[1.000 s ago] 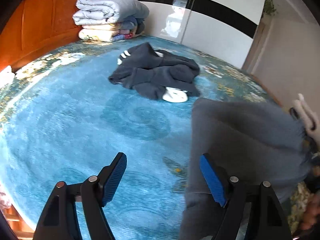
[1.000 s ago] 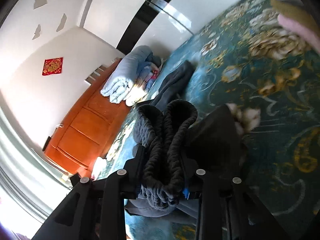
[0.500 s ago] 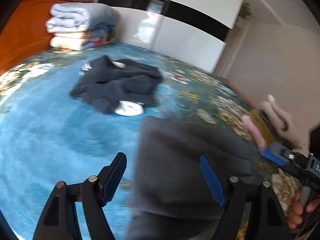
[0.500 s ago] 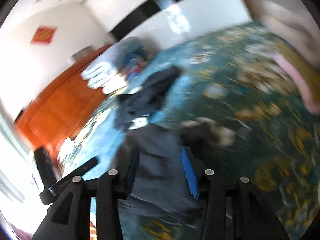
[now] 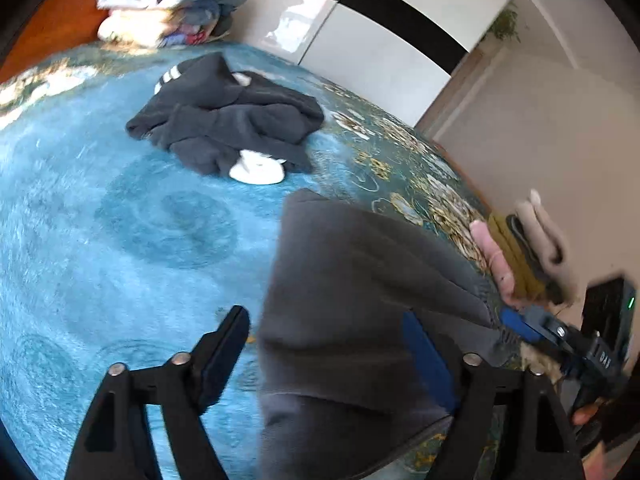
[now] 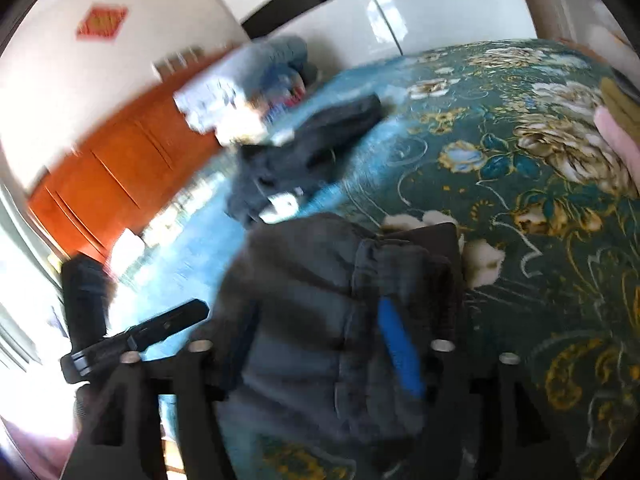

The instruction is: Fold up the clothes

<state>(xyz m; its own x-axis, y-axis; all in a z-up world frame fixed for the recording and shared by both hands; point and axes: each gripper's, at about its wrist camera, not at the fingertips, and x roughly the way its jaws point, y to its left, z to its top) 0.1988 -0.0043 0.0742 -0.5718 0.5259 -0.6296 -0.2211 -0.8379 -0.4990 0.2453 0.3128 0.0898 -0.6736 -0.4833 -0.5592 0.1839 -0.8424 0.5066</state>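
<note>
A garment [image 5: 360, 280] lies on the bed [image 5: 120, 220] right before the left tool [image 5: 328, 356], whose fingers stand apart. Behind it sits a heap of clothes [image 5: 228, 120], and further back (by the headboard) a stack of bedding [image 5: 168, 0].

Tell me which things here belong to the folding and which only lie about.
For the job: grey garment, dark crumpled clothes, left gripper, right gripper.
Lying about: stack of folded quilts, wooden headboard, floral bedspread.

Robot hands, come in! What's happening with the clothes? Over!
Left gripper open over grey garment. Right gripper open, garment between its fingers. Dark clothes pile waiting behind. Nothing blocking.
</note>
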